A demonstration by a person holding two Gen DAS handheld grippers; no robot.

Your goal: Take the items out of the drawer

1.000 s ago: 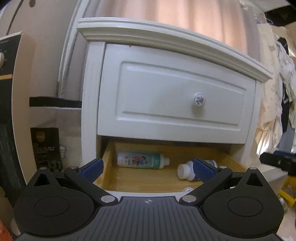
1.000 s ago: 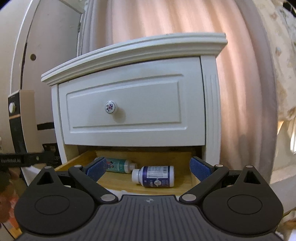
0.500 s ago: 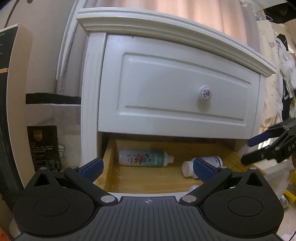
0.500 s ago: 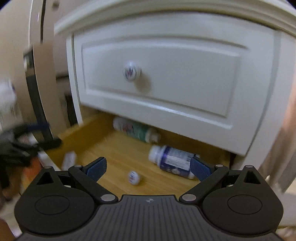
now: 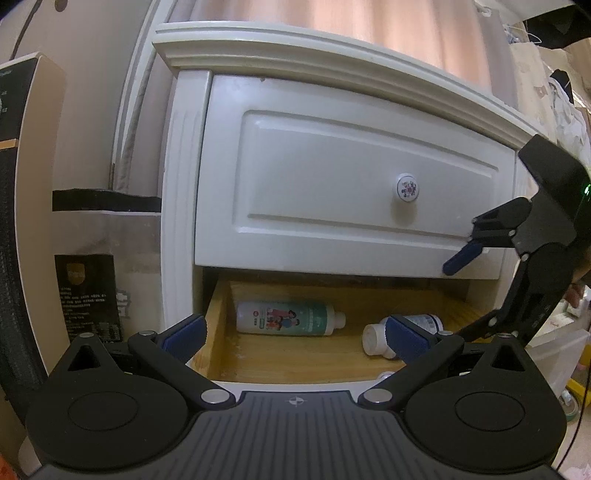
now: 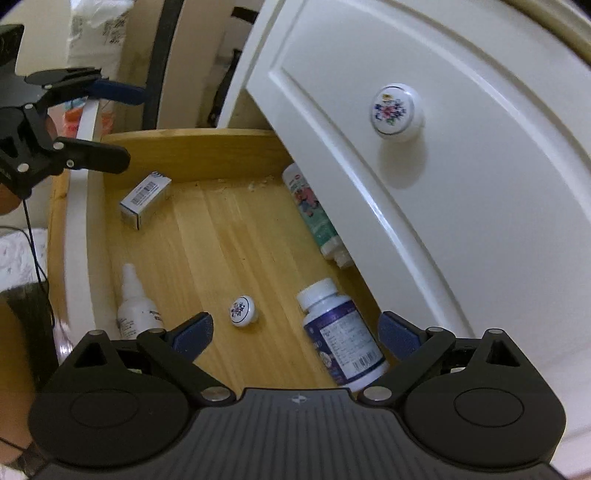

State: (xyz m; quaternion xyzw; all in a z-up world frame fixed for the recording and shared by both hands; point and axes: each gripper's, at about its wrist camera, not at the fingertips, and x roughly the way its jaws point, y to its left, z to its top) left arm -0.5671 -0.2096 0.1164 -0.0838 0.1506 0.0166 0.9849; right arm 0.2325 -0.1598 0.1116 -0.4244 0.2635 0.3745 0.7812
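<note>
The low drawer (image 6: 75, 221) stands pulled out, its wooden floor (image 5: 295, 358) showing. In it lie a teal-and-white bottle (image 5: 288, 318) (image 6: 314, 214), a white pill bottle with a purple label (image 6: 341, 339) (image 5: 376, 338), a small box (image 6: 146, 199), a dropper bottle (image 6: 135, 306) and a loose floral knob (image 6: 242, 311). My right gripper (image 6: 295, 328) (image 5: 461, 295) hangs tilted over the drawer, its jaws wide but closing; the purple-label bottle lies below, near the right finger, untouched. My left gripper (image 5: 293, 334) (image 6: 122, 125) waits open before the drawer, holding nothing.
The closed upper drawer front (image 5: 351, 177) with its floral knob (image 6: 395, 110) overhangs the back of the open drawer. A tall dark appliance (image 5: 14, 221) stands left of the nightstand. A curtain (image 5: 369, 22) hangs behind, and a plastic bin (image 5: 554, 350) sits at the right.
My right gripper has swung in over the drawer, rolled and tipped down, so it now looks into it; it has come into the left wrist view. The left gripper has barely shifted.
</note>
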